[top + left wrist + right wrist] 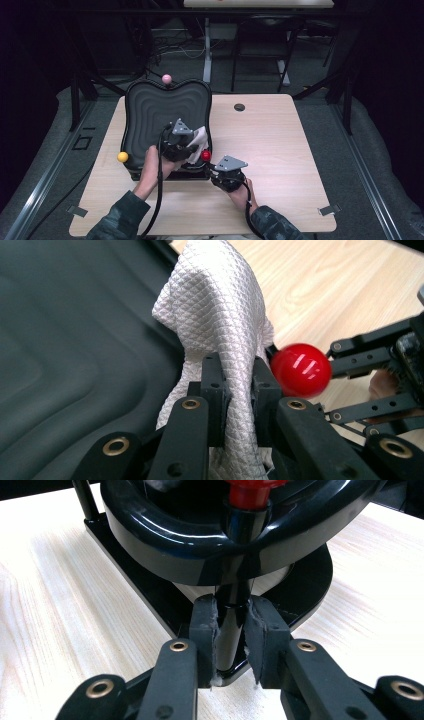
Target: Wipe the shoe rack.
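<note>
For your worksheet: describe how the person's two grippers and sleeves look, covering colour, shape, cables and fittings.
Both the left gripper and the right gripper are black, each topped by a grey three-cornered plate and trailing a black cable. Their jaws are black linkage bars with brass-coloured pivot rings and blocky pads. The sleeves are dark green with a mottled pattern.

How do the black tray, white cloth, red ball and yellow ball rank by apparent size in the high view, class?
1. Black tray
2. White cloth
3. Red ball and yellow ball: they look alike, so no ranking between them.
</note>
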Available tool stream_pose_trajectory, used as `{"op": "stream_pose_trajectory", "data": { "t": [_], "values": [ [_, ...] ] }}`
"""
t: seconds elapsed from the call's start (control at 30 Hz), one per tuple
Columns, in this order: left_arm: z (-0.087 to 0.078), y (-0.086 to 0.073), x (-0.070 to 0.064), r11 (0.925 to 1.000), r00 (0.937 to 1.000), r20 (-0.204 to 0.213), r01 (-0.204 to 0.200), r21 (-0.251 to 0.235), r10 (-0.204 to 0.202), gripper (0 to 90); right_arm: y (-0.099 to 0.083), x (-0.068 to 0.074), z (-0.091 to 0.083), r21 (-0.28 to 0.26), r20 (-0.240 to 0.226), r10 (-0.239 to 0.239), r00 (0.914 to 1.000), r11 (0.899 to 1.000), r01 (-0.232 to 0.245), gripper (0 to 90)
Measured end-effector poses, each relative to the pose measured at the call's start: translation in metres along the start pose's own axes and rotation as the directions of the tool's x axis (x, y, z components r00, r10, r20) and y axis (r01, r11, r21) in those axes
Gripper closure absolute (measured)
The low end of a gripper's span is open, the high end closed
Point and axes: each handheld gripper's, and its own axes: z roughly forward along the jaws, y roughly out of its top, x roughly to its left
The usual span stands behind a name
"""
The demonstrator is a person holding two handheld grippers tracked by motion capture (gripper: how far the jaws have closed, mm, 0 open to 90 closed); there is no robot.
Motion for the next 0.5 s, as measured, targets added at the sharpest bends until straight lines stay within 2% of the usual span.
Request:
{"op": "stream_pose_trajectory", "data": {
  "t": [0.07, 0.13, 0.23, 0.43, 0.5],
  "values": [
    [-0.004, 0.001, 0.001, 0.9999, 1.0, -0.004, 0.003, -0.015, -0.003, 81.0, 0.001, 0.0, 0.0, 0.01, 0.001, 0.001, 1.0, 1.0, -0.001, 71.2],
    [-0.006, 0.001, 0.001, 0.9996, 0.9999, -0.011, 0.006, -0.029, -0.006, 80.9, 0.003, -0.001, -0.002, 0.015, 0.003, 0.004, 1.0, 1.0, -0.004, 63.3],
    [-0.007, 0.002, 0.001, 0.9995, 0.9999, -0.016, 0.005, -0.033, -0.005, 80.8, 0.008, -0.003, -0.009, -0.001, -0.008, 0.002, 1.0, 1.0, -0.002, 57.1],
    [-0.009, 0.002, 0.005, 0.9988, 0.9993, -0.033, 0.019, -0.044, -0.02, 80.5, 0.012, -0.001, -0.018, 0.008, -0.016, -0.014, 0.9998, 1.0, 0.014, 53.2],
    [-0.01, 0.002, 0.007, 0.9984, 0.999, -0.038, 0.021, -0.053, -0.023, 80.4, 0.016, -0.002, -0.024, 0.003, 0.003, -0.009, 1.0, 1.0, 0.009, 51.8]
  ]
}}
